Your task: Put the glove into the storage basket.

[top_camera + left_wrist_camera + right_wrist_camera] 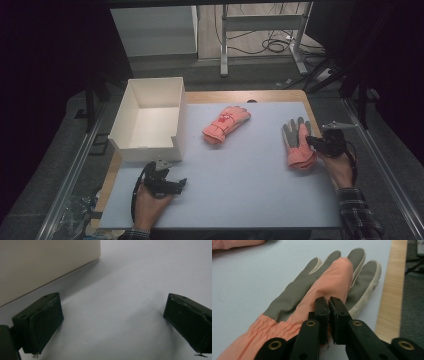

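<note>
Pale blue mat over a wooden table (280,95), dark room all round, cables on the floor behind. Your right gripper (329,305) has its jaws pressed together over the pink thumb fold of the pink-and-grey glove (317,290) at 3 o'clock on the mat; whether fabric is really pinched I can't tell. Your left gripper (112,322) sits at 7 o'clock, jaws wide apart, nothing between them, just beside the white box (150,117). A second glove (226,124) lies near 12. These look soft, light and floppy, so I'd grab the gathered cuff, not a finger.
</note>
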Action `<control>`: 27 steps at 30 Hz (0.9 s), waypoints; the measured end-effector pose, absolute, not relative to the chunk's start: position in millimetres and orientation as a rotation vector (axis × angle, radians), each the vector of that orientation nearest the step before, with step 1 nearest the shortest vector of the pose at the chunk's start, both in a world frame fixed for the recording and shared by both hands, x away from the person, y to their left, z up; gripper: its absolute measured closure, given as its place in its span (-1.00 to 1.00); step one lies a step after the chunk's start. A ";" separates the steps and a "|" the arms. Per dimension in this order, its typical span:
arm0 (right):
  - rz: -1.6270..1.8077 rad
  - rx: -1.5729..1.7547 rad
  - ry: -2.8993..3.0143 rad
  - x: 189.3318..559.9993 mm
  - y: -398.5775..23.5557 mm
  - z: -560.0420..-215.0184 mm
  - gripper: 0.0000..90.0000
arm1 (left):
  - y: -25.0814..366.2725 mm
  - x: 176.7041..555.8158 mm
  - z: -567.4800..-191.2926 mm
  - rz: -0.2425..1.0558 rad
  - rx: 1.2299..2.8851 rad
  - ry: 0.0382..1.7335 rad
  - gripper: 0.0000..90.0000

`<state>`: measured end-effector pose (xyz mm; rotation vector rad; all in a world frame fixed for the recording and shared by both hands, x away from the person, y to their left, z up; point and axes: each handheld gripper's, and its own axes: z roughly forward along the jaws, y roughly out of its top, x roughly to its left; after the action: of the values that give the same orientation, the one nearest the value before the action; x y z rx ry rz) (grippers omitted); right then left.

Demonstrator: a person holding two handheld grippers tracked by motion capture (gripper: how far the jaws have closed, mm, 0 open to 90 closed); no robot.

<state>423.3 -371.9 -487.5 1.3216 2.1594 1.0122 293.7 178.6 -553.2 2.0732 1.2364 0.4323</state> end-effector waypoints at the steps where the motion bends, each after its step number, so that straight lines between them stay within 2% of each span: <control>1: 1.000 1.329 2.137 423.1 -373.0 -484.3 0.52 | 178.8 293.7 -553.1 0.432 2.076 1.235 -0.95; 5: 1.006 1.344 2.073 424.8 -376.5 -478.6 0.09 | 178.8 293.7 -553.2 0.432 2.076 1.235 -0.95; 11: 1.070 1.349 2.060 421.0 -369.7 -476.3 -0.13 | 178.7 293.7 -553.2 0.433 2.075 1.236 -0.95; 15: 0.955 1.330 2.099 422.7 -358.2 -482.6 -0.14 | 178.7 293.7 -553.2 0.433 2.075 1.235 -0.95; 18: 0.909 1.384 2.141 428.1 -354.5 -492.8 0.12 | 178.7 293.7 -553.2 0.433 2.075 1.236 -0.95; 21: 0.897 1.419 2.131 426.9 -353.7 -494.6 0.67 | 178.7 293.7 -553.2 0.433 2.076 1.235 -0.95; 22: 0.905 1.425 2.128 425.7 -354.2 -493.1 0.77 | 178.7 293.7 -553.2 0.433 2.075 1.235 -0.95; 27: 1.005 1.454 2.091 418.2 -352.8 -483.7 0.85 | 178.7 293.7 -553.2 0.432 2.075 1.235 -0.95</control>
<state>418.2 -352.8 -483.7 1.4537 2.0912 1.0052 293.7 178.7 -553.2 2.0751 1.2354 0.4325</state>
